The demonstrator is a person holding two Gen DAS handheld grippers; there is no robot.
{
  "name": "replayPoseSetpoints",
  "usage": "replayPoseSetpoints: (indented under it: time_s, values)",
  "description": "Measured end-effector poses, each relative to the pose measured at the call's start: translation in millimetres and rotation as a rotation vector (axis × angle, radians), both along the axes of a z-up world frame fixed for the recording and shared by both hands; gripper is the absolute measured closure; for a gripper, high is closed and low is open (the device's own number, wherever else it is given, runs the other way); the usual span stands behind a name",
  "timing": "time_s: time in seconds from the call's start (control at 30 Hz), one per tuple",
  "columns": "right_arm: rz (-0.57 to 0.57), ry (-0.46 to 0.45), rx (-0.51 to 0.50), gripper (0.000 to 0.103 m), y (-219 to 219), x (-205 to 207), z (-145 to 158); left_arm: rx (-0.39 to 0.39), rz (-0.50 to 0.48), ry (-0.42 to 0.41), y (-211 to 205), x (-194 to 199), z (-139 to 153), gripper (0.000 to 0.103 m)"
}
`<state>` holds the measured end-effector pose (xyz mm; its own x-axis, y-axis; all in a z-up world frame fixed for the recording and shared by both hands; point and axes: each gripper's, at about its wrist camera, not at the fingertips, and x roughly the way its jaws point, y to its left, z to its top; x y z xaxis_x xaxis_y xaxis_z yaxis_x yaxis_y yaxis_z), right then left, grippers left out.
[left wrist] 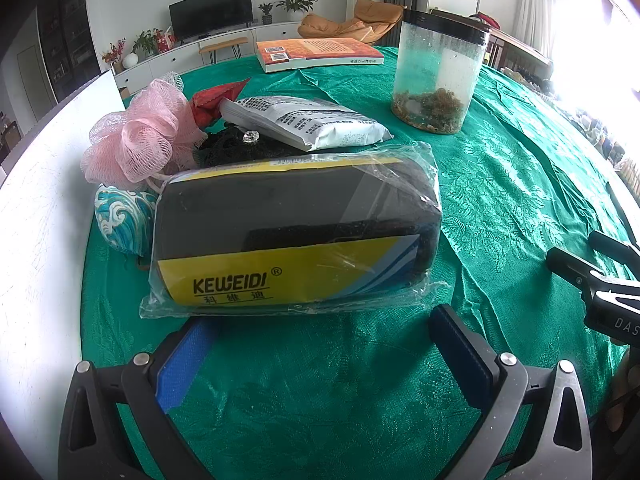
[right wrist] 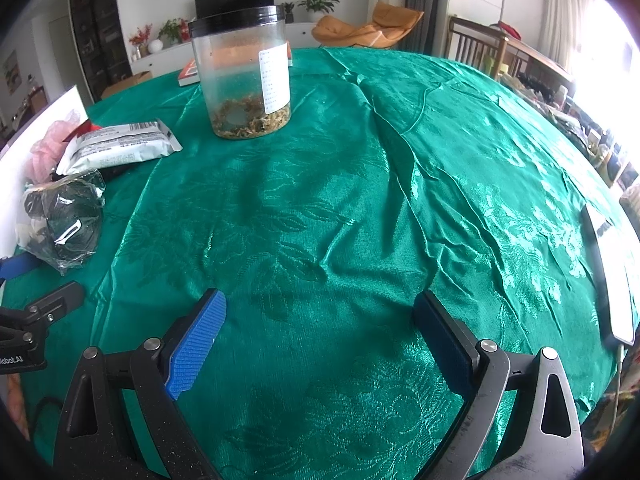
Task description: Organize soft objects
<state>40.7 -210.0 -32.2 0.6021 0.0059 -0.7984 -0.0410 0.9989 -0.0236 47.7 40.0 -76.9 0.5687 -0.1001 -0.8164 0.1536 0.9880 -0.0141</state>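
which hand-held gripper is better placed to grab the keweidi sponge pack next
Left hand-held gripper: open, directly facing the sponge pack. The right hand-held gripper faces bare tablecloth.

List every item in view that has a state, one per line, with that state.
left claw: open, empty, just short of the sponge pack
right claw: open, empty, over bare tablecloth
sponge pack: sealed in clear plastic, lying flat
clear jar: upright, black lid on, nearly empty
white pouch: sealed, lying on the pile
pink mesh puff: loose, against the white board
book: closed, flat
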Motion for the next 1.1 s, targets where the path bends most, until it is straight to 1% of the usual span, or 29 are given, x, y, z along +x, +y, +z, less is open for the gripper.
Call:
replayPoseSetpoints:
  time_s: [0.47, 0.53, 0.67, 0.77, 0.83, 0.87, 0.9, 0.93, 0.97, 1.0, 1.1]
  values:
    - [0.003, -0.006, 0.002, 0.007, 1, -2, 1, -0.007, 0.005, 0.008, 4, -5, 2, 0.0]
    - [0.004, -0.009, 0.002, 0.007, 2, -3, 1, -0.029, 0.019, 0.012, 8, -12, 4, 0.0]
    - [0.007, -0.011, 0.003, 0.007, 2, -3, 1, -0.112, 0.015, 0.032, 16, -29, 11, 0.0]
    - [0.035, 0.005, 0.018, 0.007, 3, -3, 7, -0.15, -0.004, 0.008, 21, -49, 27, 0.0]
    - [0.129, -0.055, 0.14, 0.007, 10, -4, 25, -0.169, -0.019, -0.014, 26, -63, 40, 0.0]
    - [0.193, -0.09, 0.205, 0.007, 16, -2, 35, -0.179, -0.026, -0.025, 28, -69, 46, 0.0]
    - [0.27, -0.104, 0.263, 0.007, 26, 4, 43, -0.187, -0.031, -0.037, 31, -75, 52, 0.0]
    - [0.343, -0.092, 0.304, 0.007, 38, 13, 48, -0.192, -0.032, -0.048, 33, -81, 58, 0.0]
    - [0.406, -0.06, 0.335, 0.007, 51, 27, 49, -0.197, -0.031, -0.058, 36, -84, 64, 0.0]
    - [0.467, -0.013, 0.373, 0.008, 64, 42, 47, -0.204, -0.029, -0.071, 38, -89, 70, 0.0]
    - [0.61, 0.097, 0.438, 0.008, 101, 77, 33, -0.226, -0.017, -0.101, 48, -98, 81, 0.001]
